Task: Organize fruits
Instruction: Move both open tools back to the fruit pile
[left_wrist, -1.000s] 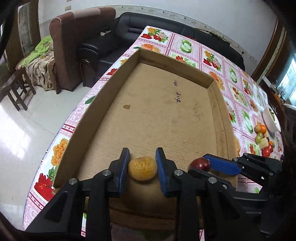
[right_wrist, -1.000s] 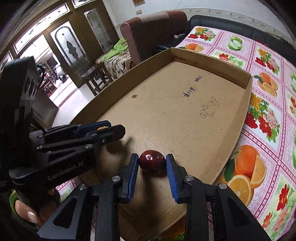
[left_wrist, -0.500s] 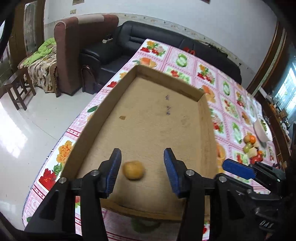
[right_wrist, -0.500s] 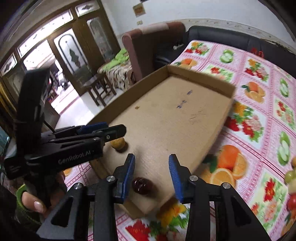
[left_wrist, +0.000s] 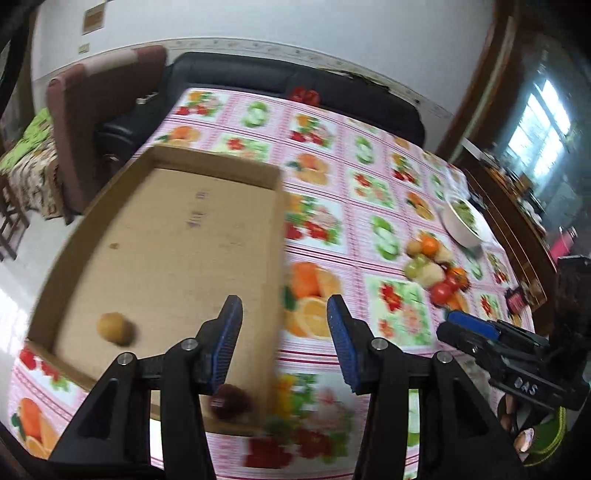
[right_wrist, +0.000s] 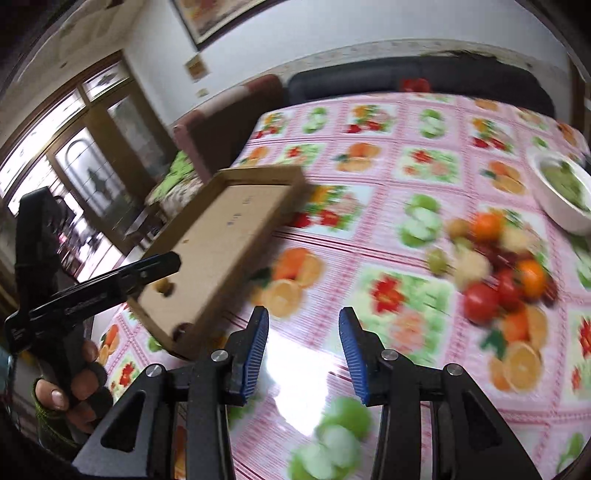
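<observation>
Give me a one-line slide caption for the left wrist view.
Empty left gripper over the tablecloth, two fruits already in the cardboard tray, fruit pile ahead.

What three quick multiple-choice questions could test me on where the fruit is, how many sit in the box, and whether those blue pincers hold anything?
1. Where is the fruit pile?
A. In the cardboard tray
B. On the tablecloth beside the white bowl
C. On the sofa

2. How many fruits lie in the cardboard tray?
A. Two
B. Five
C. None

3. What is the left gripper holding?
A. The yellow fruit
B. The dark red fruit
C. Nothing

Answers: 1 B, it lies near the white bowl. 2 A, yellow fruit and dark red fruit. 3 C, only tablecloth shows between its jaws.
</observation>
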